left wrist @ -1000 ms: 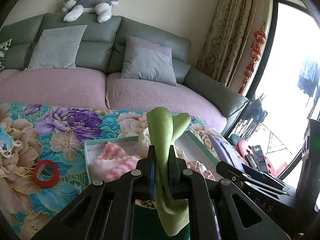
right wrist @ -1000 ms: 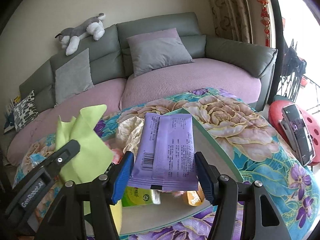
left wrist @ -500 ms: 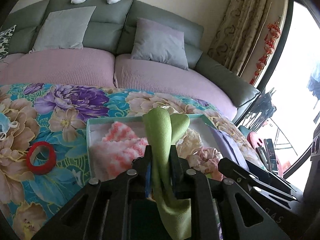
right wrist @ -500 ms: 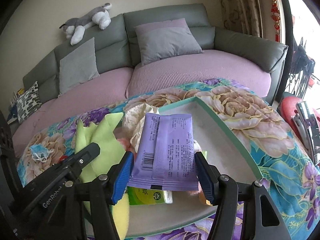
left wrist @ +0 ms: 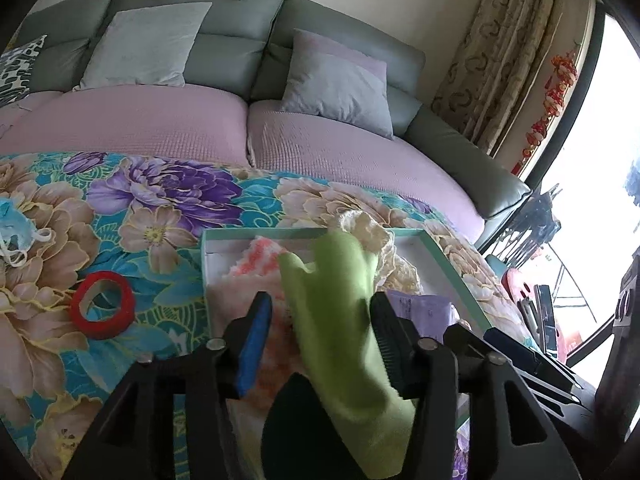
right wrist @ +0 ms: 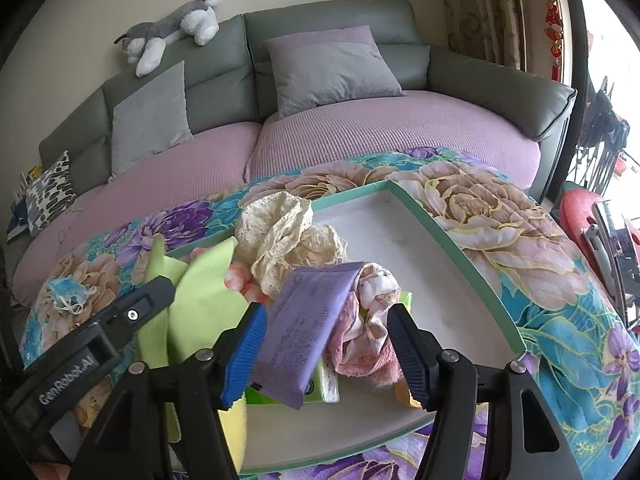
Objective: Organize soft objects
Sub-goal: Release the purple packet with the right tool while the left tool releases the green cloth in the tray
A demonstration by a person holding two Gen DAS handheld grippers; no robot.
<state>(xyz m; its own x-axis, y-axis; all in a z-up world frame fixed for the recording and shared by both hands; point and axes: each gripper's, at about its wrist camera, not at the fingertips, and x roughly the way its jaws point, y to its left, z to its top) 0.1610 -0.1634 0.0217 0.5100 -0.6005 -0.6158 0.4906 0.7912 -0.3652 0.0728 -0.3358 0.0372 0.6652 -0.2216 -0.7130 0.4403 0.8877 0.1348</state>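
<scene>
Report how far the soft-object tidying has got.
Done: lace cloth and pink knit lie in the box. In hand: the left hand-held gripper's jaws have just been opening around the green cloth; the purple packet leans loose between the right hand-held gripper's open jaws. Left: blue mask outside.

A red tape roll (left wrist: 102, 305) lay at left; a plush dog (right wrist: 172, 28) rested atop the sofa (right wrist: 360, 120), upper frame.
</scene>
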